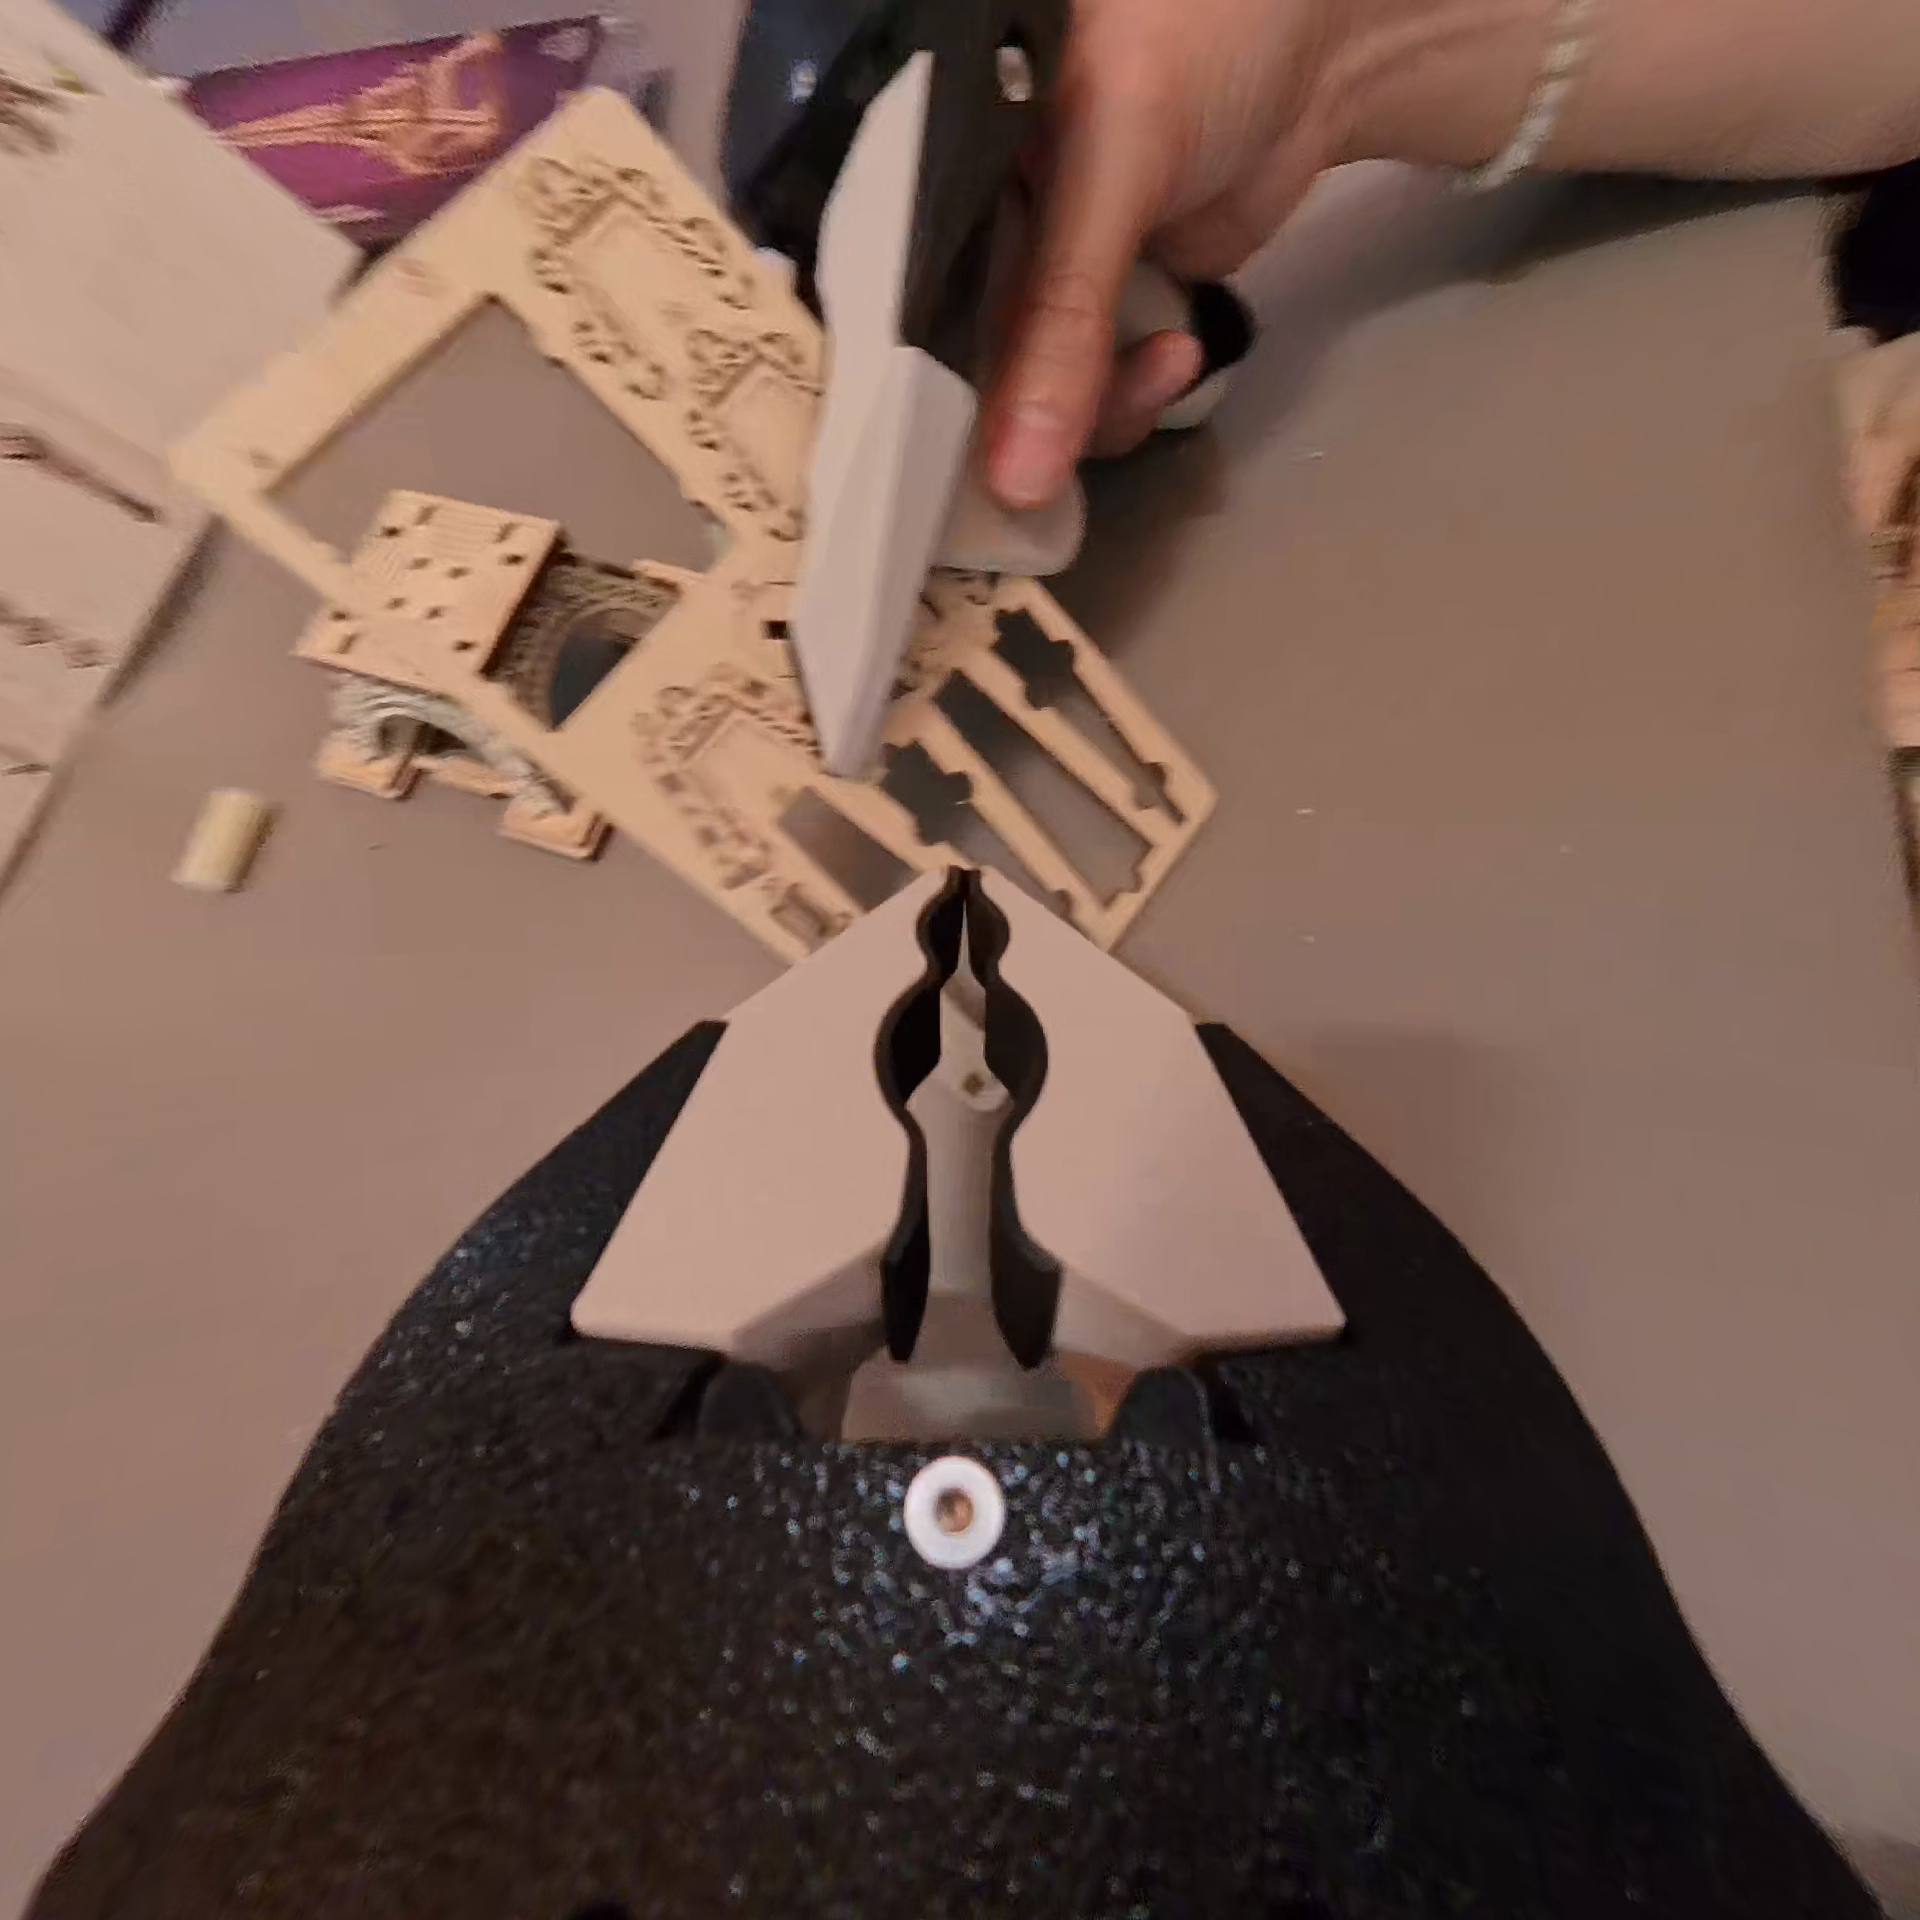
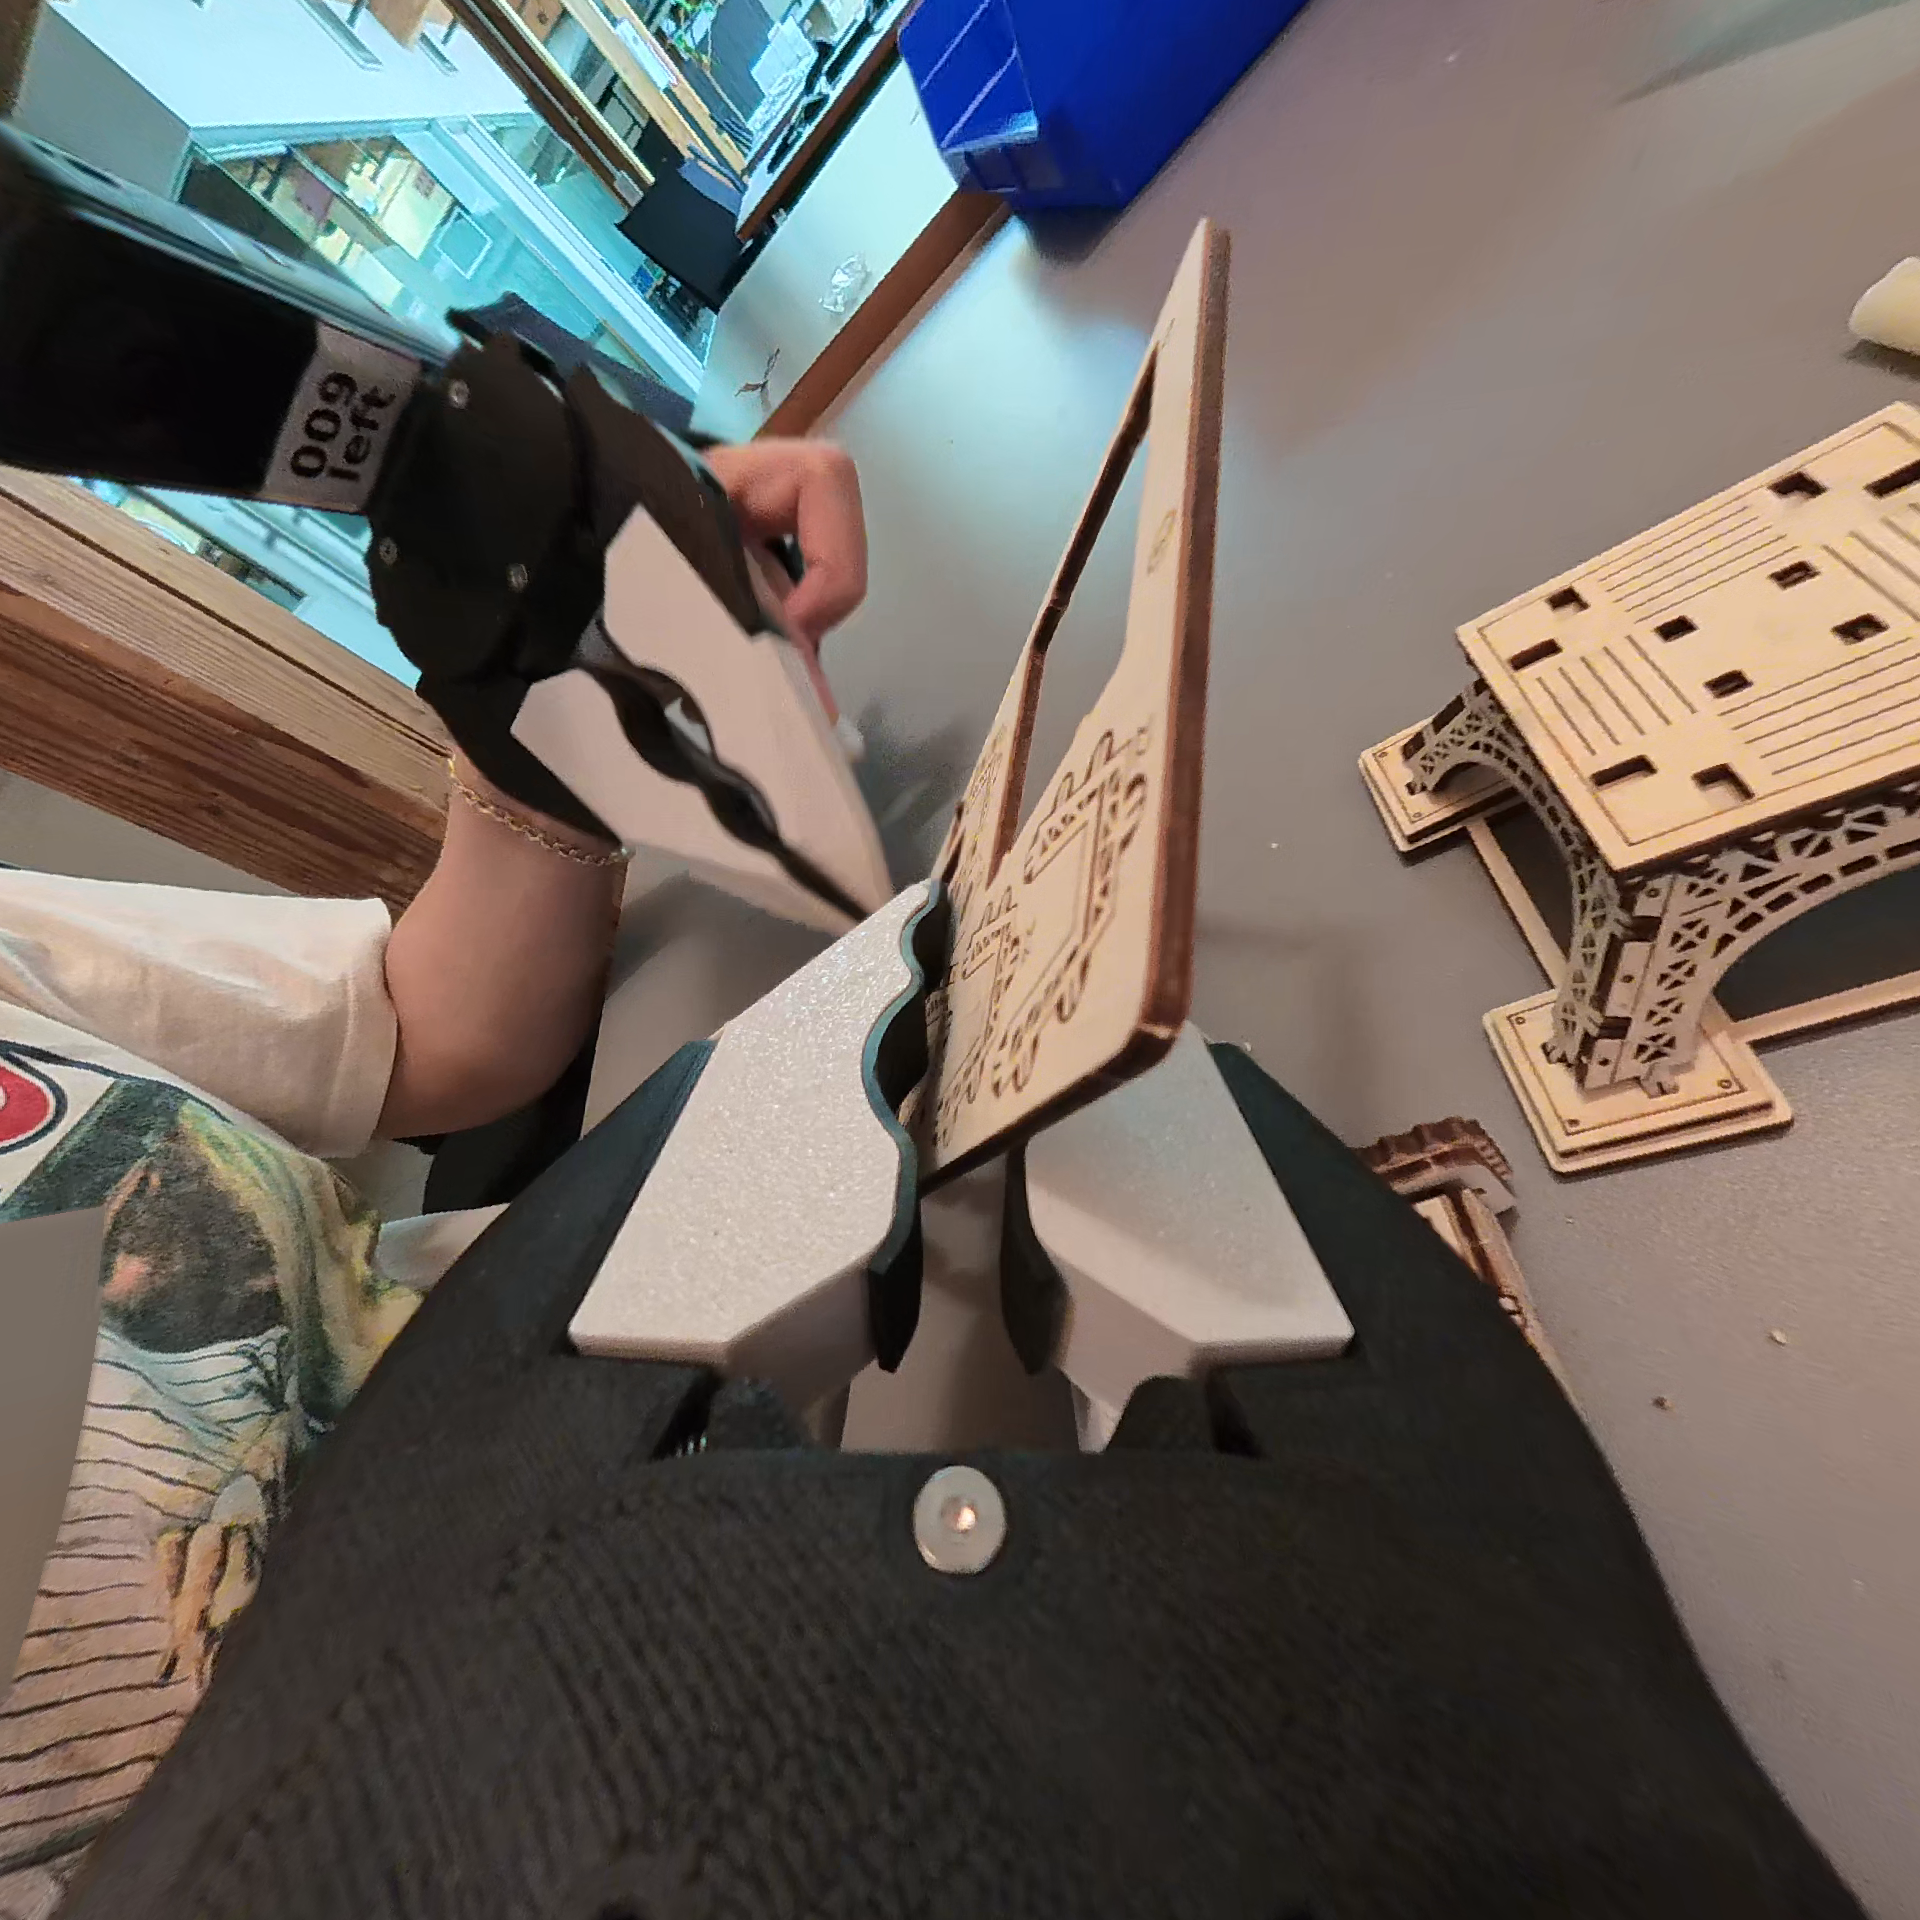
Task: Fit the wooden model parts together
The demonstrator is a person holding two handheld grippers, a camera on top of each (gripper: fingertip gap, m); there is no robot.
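Note:
A pale laser-cut wooden sheet [image 1: 727, 644] with punched-out openings lies tilted over the grey table [image 1: 1455, 727]. My right gripper [image 1: 847, 758] comes in from above and is shut on the sheet's edge. In the right wrist view the sheet [image 2: 1101, 790] stands up between that gripper's [image 2: 961, 935] fingers. My left gripper [image 1: 961, 883] is shut with its tips together at the sheet's near corner; nothing shows between the jaws. It also shows in the right wrist view [image 2: 852, 904], just left of the sheet. An assembled lattice tower base [image 1: 457, 634] [image 2: 1683, 790] stands on the table.
A small wooden dowel [image 1: 223, 852] lies left of the tower base. More wooden sheets [image 1: 83, 312] and a purple item [image 1: 395, 114] lie far left. A blue bin [image 2: 1060, 94] stands at the table's far edge. A dark-edged wooden part [image 2: 1444, 1164] lies by my right gripper. The tips of both grippers are at nearly the same place.

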